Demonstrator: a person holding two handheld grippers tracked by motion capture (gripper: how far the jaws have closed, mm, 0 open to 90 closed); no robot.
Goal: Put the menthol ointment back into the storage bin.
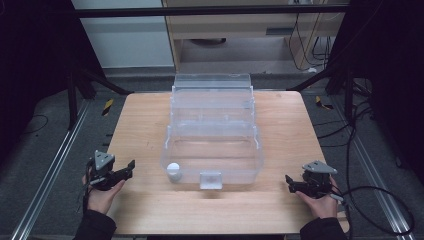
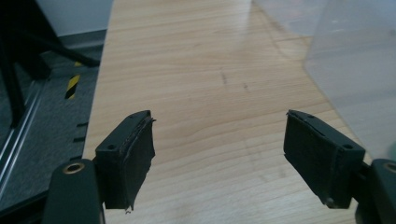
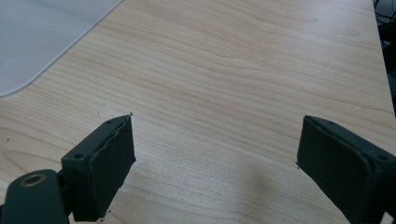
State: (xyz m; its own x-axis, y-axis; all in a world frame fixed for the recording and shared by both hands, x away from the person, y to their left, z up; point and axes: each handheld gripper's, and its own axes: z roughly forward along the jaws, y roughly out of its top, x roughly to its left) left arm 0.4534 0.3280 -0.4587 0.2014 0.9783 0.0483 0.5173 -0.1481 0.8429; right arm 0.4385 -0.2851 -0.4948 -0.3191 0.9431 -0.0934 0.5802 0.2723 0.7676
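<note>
**Both grippers parked beside a clear bin**

The left gripper (image 1: 112, 173) and right gripper (image 1: 305, 183) are held low at the near corners of the wooden surface (image 1: 145, 125), fingers spread wide and empty, likely a ready stance flanking the work. Between them a clear plastic bin (image 1: 212, 127) is seen, stepped toward the back, walls see-through. Inside its front left corner rests a small white object (image 1: 173, 170), possibly a cap.
</note>
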